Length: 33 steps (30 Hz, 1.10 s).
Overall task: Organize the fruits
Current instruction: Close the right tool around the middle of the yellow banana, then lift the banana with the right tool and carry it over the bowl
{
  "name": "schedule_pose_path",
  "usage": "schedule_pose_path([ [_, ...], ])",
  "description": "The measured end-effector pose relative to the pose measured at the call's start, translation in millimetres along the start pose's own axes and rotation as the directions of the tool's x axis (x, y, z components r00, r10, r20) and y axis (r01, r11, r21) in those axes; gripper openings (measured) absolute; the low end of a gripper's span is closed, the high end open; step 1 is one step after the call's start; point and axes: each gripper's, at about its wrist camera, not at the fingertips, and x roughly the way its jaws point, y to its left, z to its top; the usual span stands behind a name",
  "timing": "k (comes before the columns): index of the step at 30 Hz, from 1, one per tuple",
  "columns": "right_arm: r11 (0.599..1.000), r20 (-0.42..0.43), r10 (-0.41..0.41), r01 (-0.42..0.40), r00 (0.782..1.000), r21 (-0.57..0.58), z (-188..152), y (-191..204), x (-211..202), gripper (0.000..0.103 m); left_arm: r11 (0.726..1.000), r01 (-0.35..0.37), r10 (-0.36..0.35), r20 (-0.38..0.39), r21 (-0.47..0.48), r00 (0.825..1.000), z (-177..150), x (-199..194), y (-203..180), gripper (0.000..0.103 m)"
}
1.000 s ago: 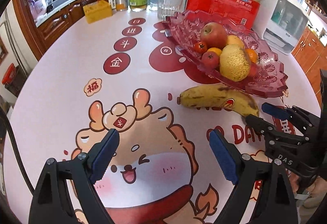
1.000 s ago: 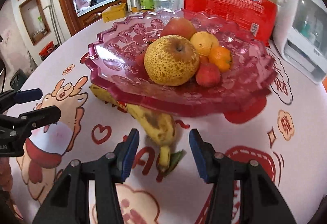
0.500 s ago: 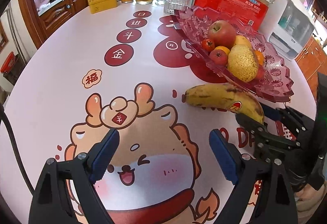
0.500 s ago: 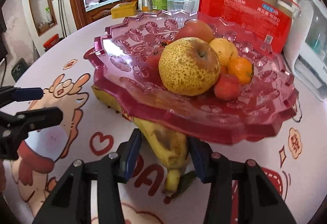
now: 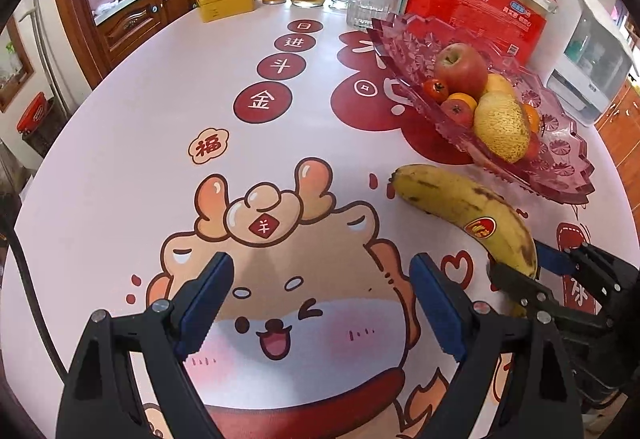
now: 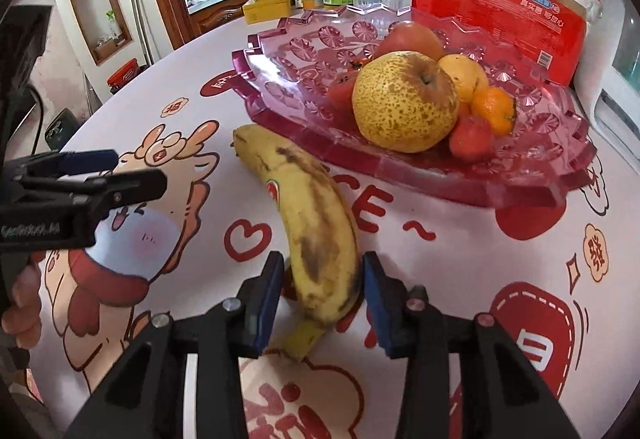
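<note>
Up front in the left wrist view, the left gripper [image 5: 322, 303] hangs wide apart over the cartoon-printed tablecloth [image 5: 160, 119] — while the right wrist view shows the right gripper [image 6: 324, 289] straddling the spotted yellow banana [image 6: 308, 215] beside the pink glass fruit dish [image 6: 288, 51], right pad touching, left pad apart.

The right hand-held gripper [image 6: 323, 289] straddled the banana [image 6: 308, 215], jaws apart, just beside the pink fruit bowl [image 6: 532, 143].
</note>
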Motion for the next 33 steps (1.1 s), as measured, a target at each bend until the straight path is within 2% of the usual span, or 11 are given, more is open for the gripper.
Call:
schedule_pose_path([
  [5, 0.997, 0.016, -0.058, 0.058, 0.998, -0.050, 15, 11, 14, 0.044, 1.000, -0.013, 0.013, 0.005, 0.001, 1.000, -1, 0, 1, 0.089],
  [8, 0.997, 0.026, -0.060, 0.061, 0.998, -0.043, 17, 13, 16, 0.047, 1.000, -0.018, 0.018, 0.010, -0.005, 1.000, 0, 1, 3, 0.089],
  [11, 0.998, 0.040, -0.062, 0.063, 0.997, -0.028, 15, 12, 15, 0.045, 1.000, -0.027, 0.027, 0.011, -0.014, 1.000, 0, 2, 5, 0.089],
  [14, 0.999, 0.047, -0.040, 0.040, 0.998, 0.000, 13, 12, 12, 0.039, 0.999, -0.028, 0.028, 0.005, -0.024, 1.000, -1, 2, 7, 0.089],
  [16, 1.000, 0.053, -0.004, 0.003, 0.999, 0.021, 9, 16, 8, 0.036, 0.999, -0.034, 0.035, 0.010, -0.025, 0.999, -2, 0, 9, 0.089],
  [19, 1.000, 0.063, -0.022, 0.021, 0.998, 0.010, 2, 28, -1, 0.036, 0.999, -0.048, 0.048, 0.028, -0.026, 0.998, -5, -8, 12, 0.089],
  [26, 1.000, 0.120, -0.006, 0.007, 0.993, -0.015, -8, 56, -32, 0.036, 0.999, -0.044, 0.046, 0.047, -0.028, 0.998, -16, -26, 20, 0.089],
  [33, 0.997, 0.167, -0.045, 0.055, 0.985, -0.056, -14, 76, -64, 0.036, 1.000, -0.007, 0.009, 0.061, -0.022, 0.998, -27, -48, 20, 0.089],
])
